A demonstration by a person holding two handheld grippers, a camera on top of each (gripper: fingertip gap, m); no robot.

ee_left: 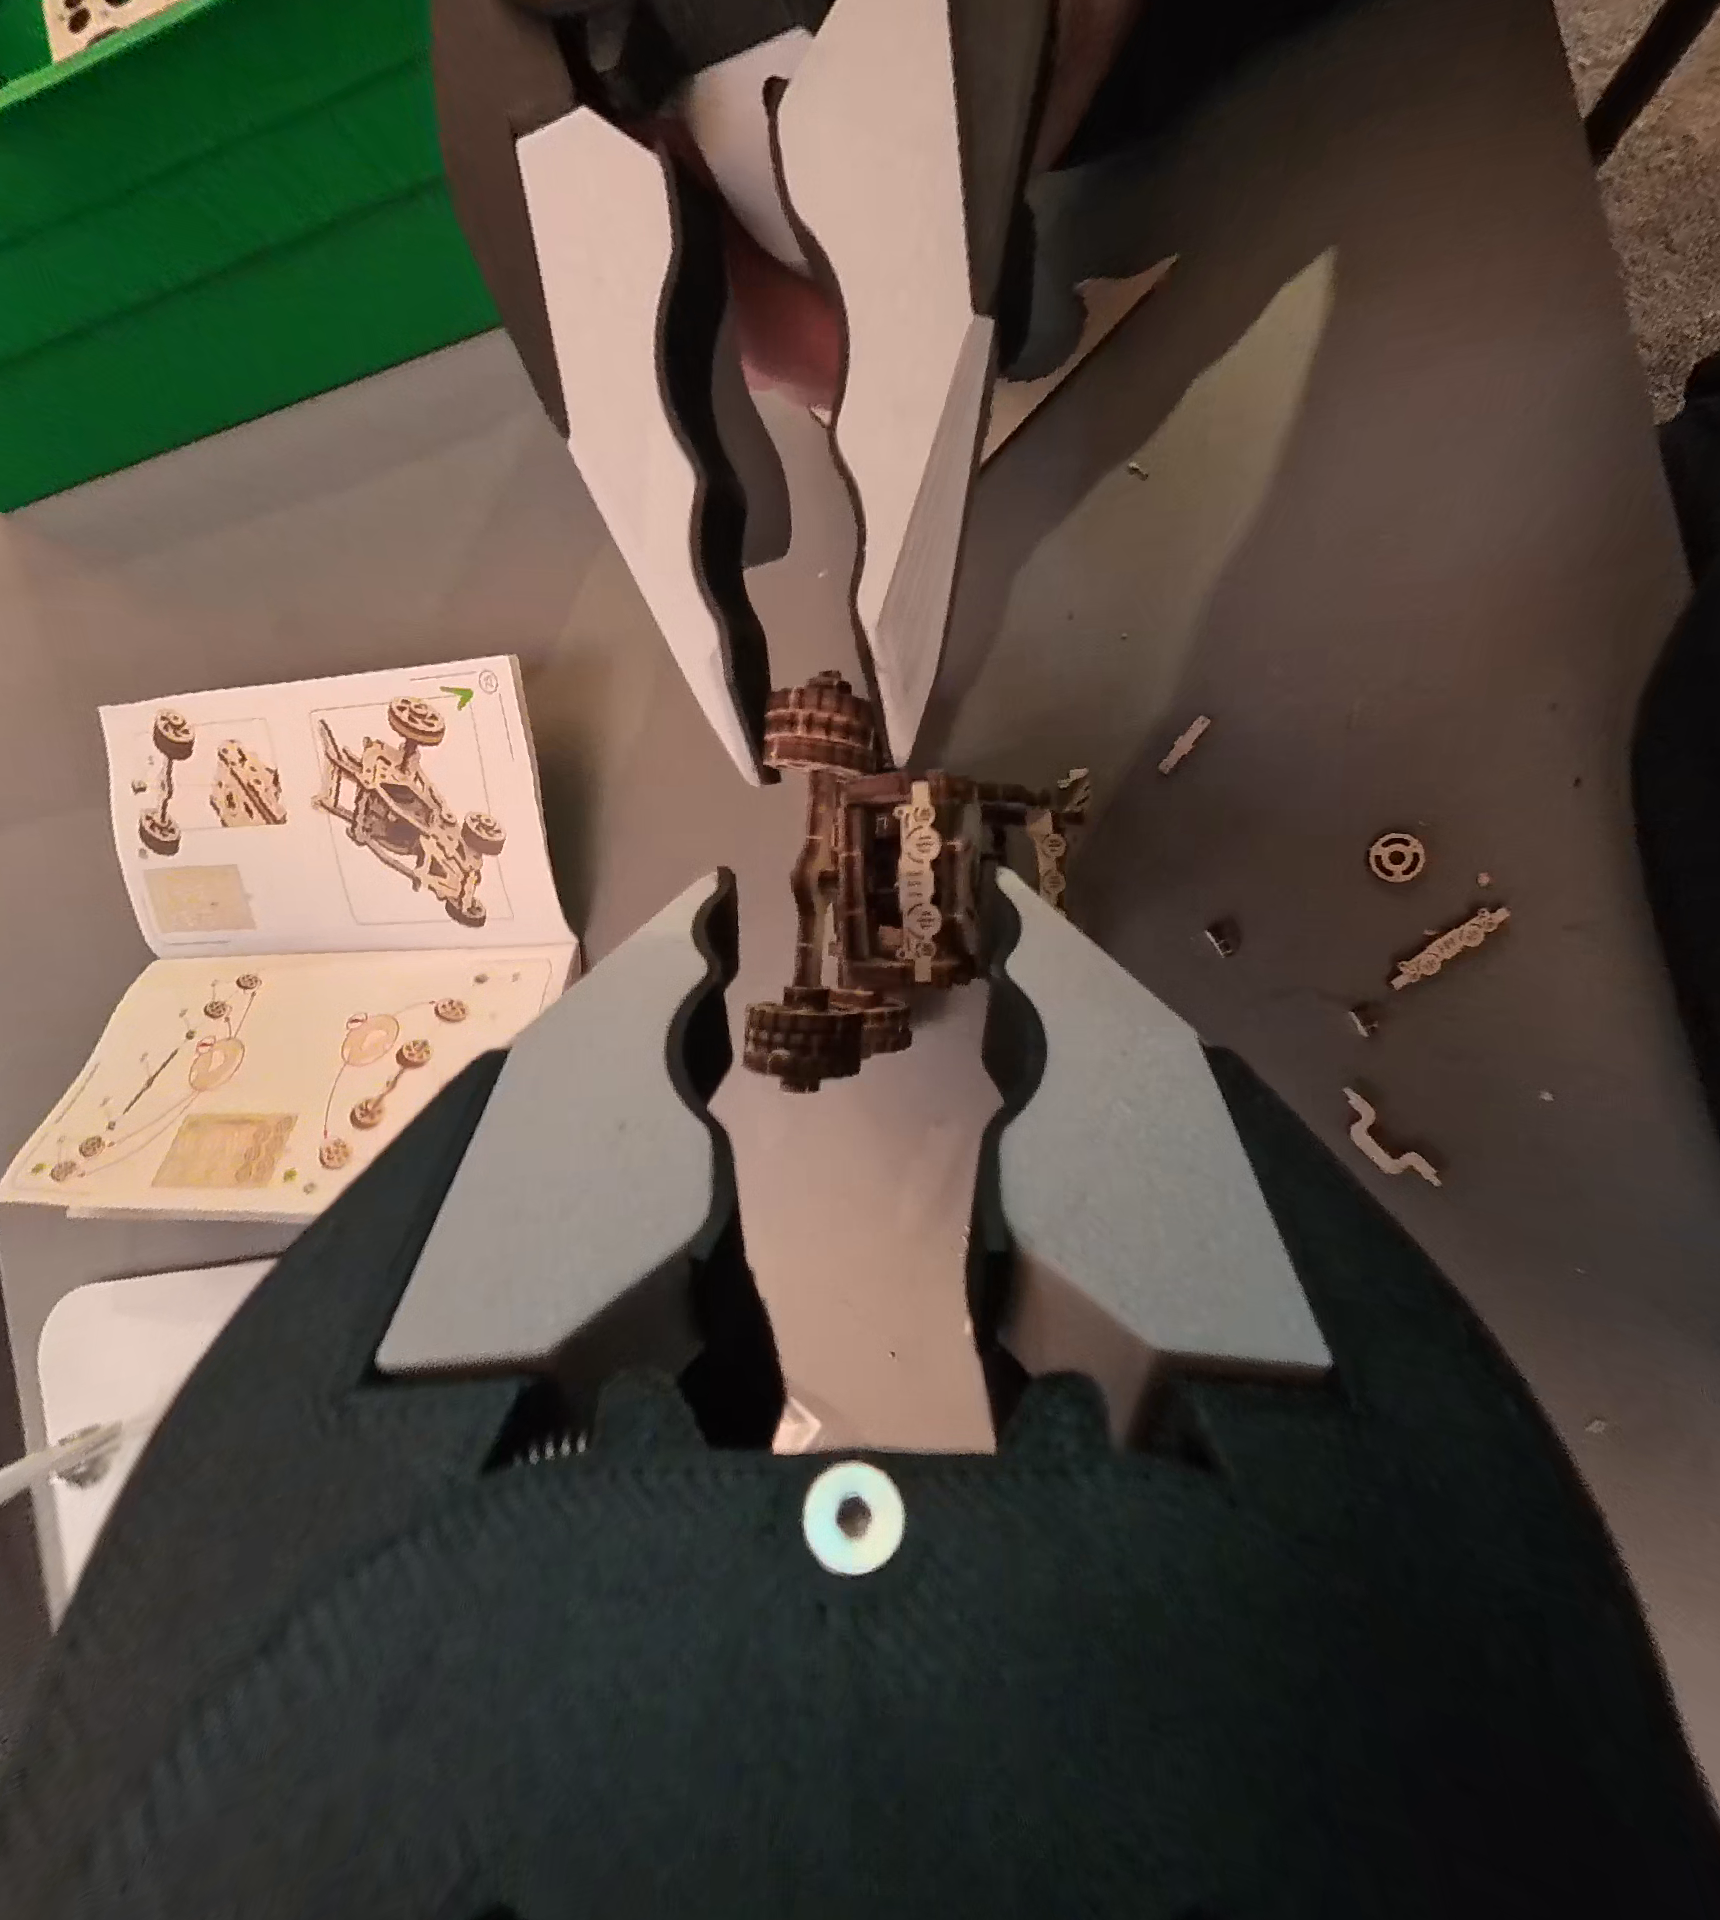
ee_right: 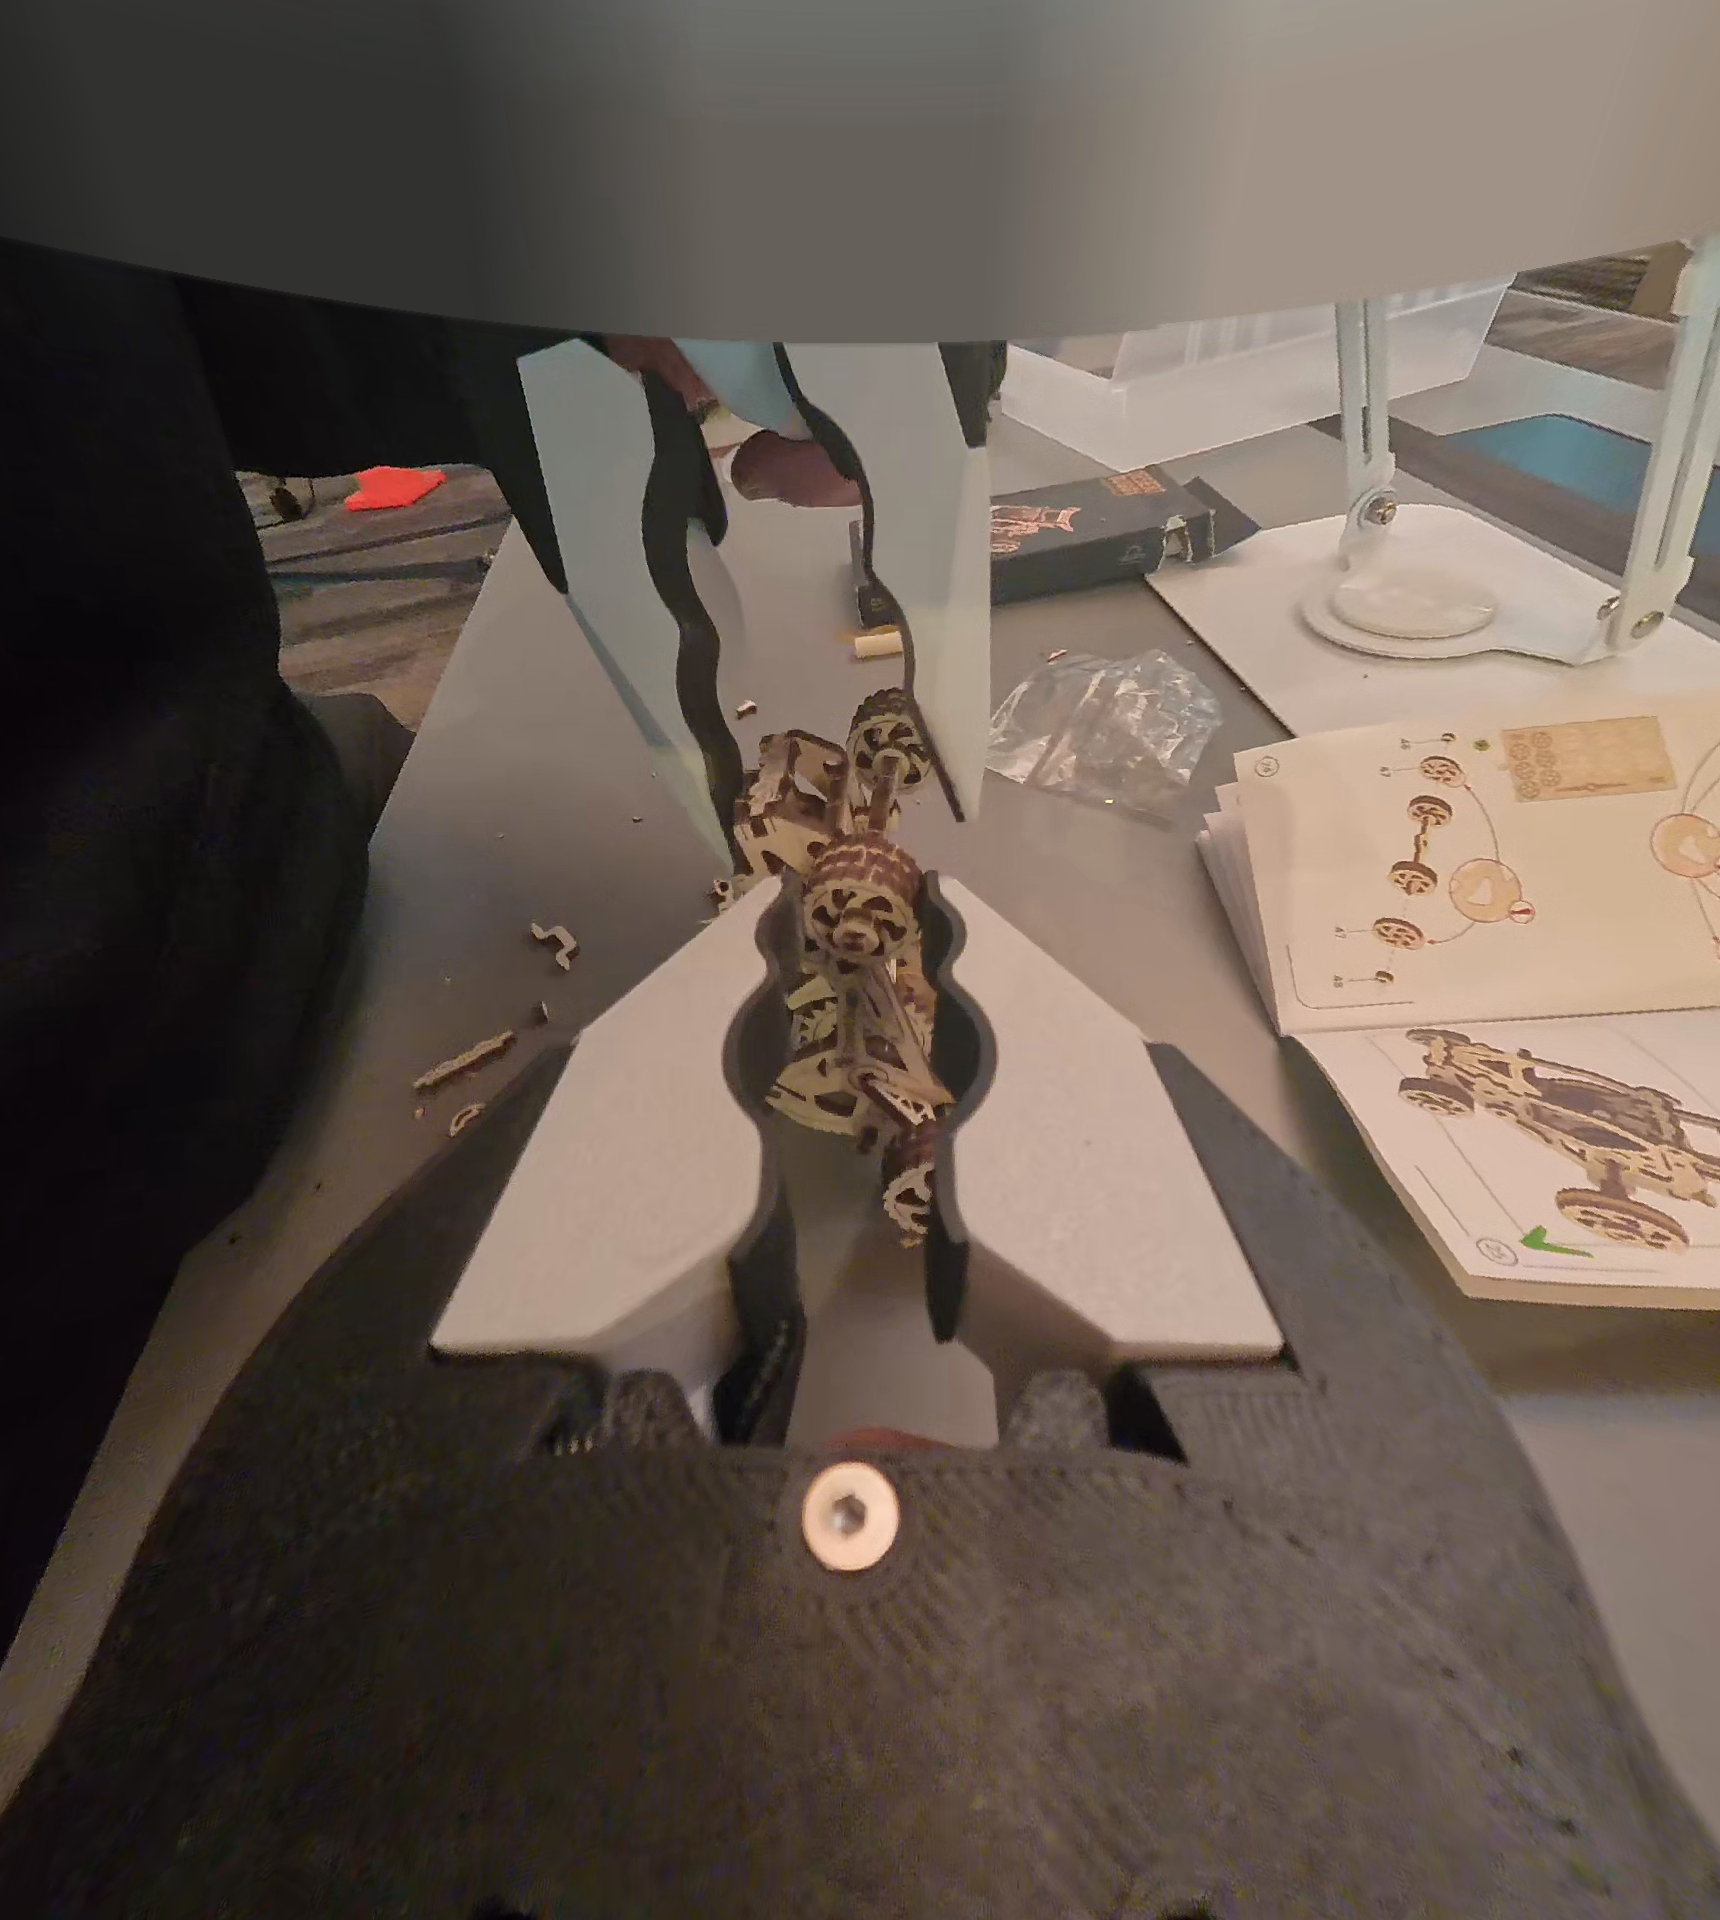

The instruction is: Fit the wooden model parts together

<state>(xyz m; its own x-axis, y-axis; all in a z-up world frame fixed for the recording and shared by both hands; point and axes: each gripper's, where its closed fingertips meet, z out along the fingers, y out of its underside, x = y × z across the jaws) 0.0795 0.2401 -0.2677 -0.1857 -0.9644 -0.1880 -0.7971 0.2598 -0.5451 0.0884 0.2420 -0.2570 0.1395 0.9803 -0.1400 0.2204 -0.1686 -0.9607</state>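
The small wooden model car [ee_left: 897, 883], with dark-edged wheels, is between both grippers over the grey table [ee_left: 1199, 520]. My right gripper [ee_right: 861, 899] is shut on one wheel [ee_right: 856, 914] at the model's end. In the left wrist view it reaches in from the top [ee_left: 825, 748]. My left gripper [ee_left: 866, 899] is open and straddles the model's body, with a gap at its left finger [ee_left: 700, 935]. Loose wooden parts lie beside them: a ring [ee_left: 1396, 857], a strip [ee_left: 1448, 945] and a Z-shaped piece [ee_left: 1391, 1143].
An open instruction booklet [ee_left: 316, 935] lies left of the model and also shows in the right wrist view [ee_right: 1562, 935]. A green bin [ee_left: 160, 260] stands behind it. A dark box [ee_right: 1095, 530], a clear plastic bag [ee_right: 1105, 727] and a white stand base [ee_right: 1396, 603] lie farther off. Both grippers' tips are close together, under 4 cm apart. The Z-shaped piece [ee_left: 1391, 1143] is about 15 cm from both grippers' fingertips. It turns up in the right wrist view [ee_right: 548, 941] as well.
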